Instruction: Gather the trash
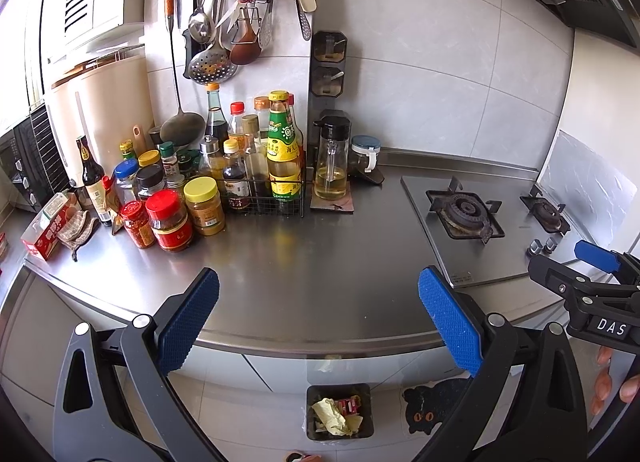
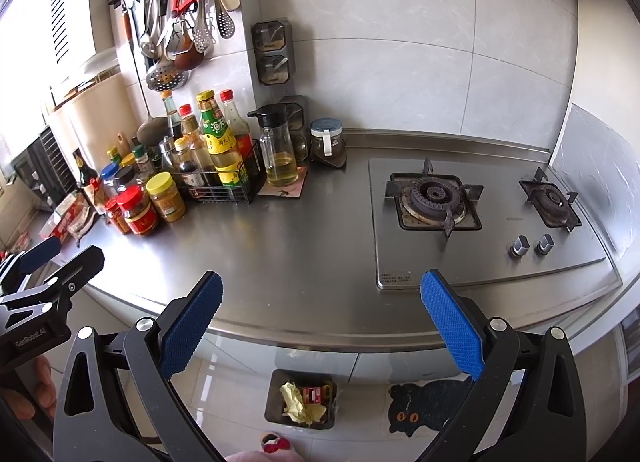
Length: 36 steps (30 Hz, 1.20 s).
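A dark trash bin (image 1: 339,432) (image 2: 301,378) stands on the floor below the counter's front edge. It holds crumpled yellow paper (image 1: 332,416) (image 2: 296,404) and a small red wrapper (image 1: 350,406) (image 2: 313,394). My left gripper (image 1: 318,318) hangs open above the counter edge with nothing between its blue pads. My right gripper (image 2: 322,318) is open and empty too, held over the same edge. Each gripper shows at the side of the other's view, the right gripper (image 1: 592,266) and the left gripper (image 2: 52,258).
The steel counter (image 1: 320,254) (image 2: 280,254) carries several sauce bottles and jars (image 1: 192,186) (image 2: 168,170) at the back left, an oil dispenser (image 1: 331,158) (image 2: 280,150), and a two-burner gas stove (image 1: 464,214) (image 2: 436,202) at the right. Utensils hang on the wall. A black cat mat (image 2: 424,406) lies on the floor.
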{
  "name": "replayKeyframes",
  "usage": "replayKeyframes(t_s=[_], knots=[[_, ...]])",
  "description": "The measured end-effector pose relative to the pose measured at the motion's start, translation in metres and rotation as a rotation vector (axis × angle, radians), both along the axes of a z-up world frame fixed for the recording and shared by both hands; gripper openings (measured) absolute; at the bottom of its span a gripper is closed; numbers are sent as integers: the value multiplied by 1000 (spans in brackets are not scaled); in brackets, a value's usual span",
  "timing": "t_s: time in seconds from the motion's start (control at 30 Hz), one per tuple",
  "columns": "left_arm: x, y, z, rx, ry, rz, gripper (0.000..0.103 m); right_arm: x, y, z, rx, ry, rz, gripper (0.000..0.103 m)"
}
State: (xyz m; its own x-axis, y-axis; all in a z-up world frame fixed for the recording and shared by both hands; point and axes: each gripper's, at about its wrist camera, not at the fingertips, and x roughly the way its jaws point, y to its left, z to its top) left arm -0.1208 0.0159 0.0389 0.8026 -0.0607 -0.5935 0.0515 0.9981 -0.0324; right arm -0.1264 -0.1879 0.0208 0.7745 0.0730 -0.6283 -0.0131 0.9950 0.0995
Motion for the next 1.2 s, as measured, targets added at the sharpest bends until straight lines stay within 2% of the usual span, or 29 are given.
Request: replayKeyframes(t_s=[0.63, 0.8, 0.93, 1.1, 1.2], knots=[[2, 1, 0, -1, 2, 13, 95, 3, 2, -4, 1, 5, -13, 100], [1, 4, -3, 1, 2, 45, 95, 3, 1, -5, 4, 8, -18, 100], [1, 3, -5, 34, -7, 72, 95, 2, 0, -6, 7, 7, -25, 100], [2, 6, -8, -16, 24, 53, 95, 2, 0, -7, 5, 10, -25, 100], [2, 5, -9, -14, 29, 54, 95, 2, 1, -8, 9, 14, -20, 100]])
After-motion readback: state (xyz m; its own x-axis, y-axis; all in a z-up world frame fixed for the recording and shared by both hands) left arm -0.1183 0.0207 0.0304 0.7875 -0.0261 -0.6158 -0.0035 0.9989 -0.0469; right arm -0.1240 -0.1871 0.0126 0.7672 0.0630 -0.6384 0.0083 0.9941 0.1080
